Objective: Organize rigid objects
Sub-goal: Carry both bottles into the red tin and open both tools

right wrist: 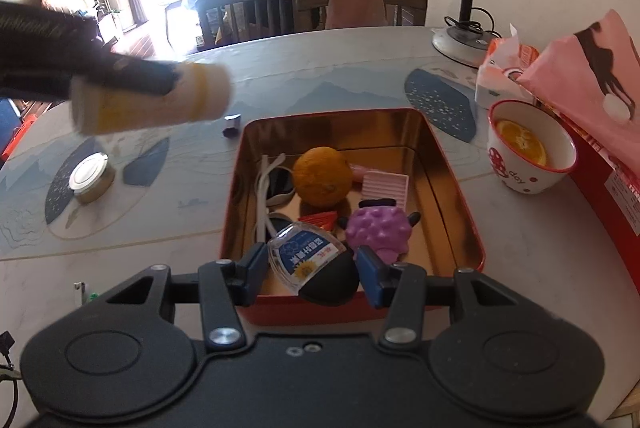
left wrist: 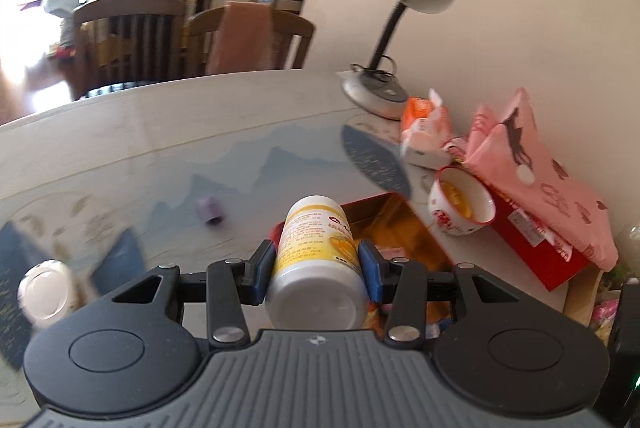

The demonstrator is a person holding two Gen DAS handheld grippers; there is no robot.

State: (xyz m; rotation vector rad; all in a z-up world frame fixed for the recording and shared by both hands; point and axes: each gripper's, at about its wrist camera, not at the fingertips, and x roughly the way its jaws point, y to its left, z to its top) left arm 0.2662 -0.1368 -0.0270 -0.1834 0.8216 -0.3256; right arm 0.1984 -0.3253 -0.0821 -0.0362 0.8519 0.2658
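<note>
Now, left gripper point(left wrist: 318, 268) clamped on a yellow-labelled bottle point(left wrist: 316, 260), red tin point(left wrist: 404, 224) just beyond it, right gripper point(right wrist: 312, 268) pinching a small clear bottle point(right wrist: 306, 256) over that tin.

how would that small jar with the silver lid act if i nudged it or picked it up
The jar stands upright, squat and wide, so a nudge would likely slide it, not tip it. Tipped on its side, its round body could roll. The smooth lid may be slippery.

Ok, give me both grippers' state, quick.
Left gripper: shut on the yellow-labelled bottle, held above the table.
Right gripper: shut on a small clear bottle with a black cap, over the red tin.
</note>
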